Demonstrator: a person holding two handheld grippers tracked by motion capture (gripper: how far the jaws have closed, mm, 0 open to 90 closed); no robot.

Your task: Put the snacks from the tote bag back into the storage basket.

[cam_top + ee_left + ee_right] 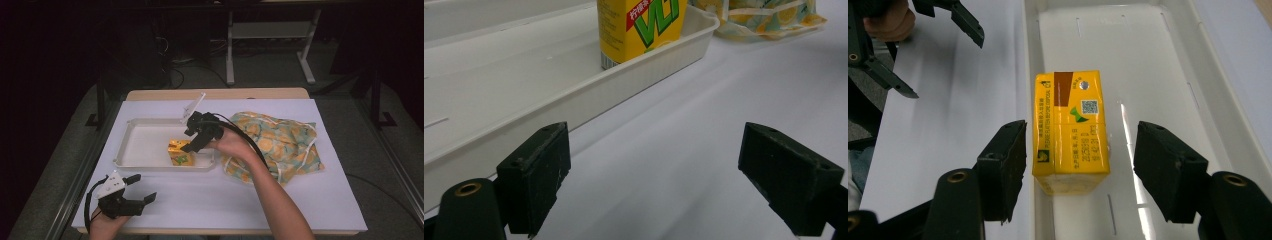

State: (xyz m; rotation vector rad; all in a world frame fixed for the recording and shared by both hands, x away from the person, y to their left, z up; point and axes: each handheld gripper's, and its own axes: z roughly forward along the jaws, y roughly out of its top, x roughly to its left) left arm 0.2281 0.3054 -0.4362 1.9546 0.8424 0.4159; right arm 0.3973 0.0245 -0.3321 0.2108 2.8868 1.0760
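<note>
A yellow juice carton (179, 152) stands in the right end of a shallow white tray (145, 142). My right gripper (186, 140) hovers just above it and is open. In the right gripper view the carton (1070, 130) sits between the two jaws with a gap on each side, and neither pad touches it. My left gripper (145, 187) rests near the table's front left edge, open and holding nothing. In the left gripper view it (654, 175) points toward the tray's wall (574, 95) and the carton (641, 27).
A floral cloth bag (280, 142) with a white drawstring lies right of the tray, under my right forearm. A white sheet (220, 200) covers the table. The tray's left part (1158, 65) is bare. The floor beyond the table is dark.
</note>
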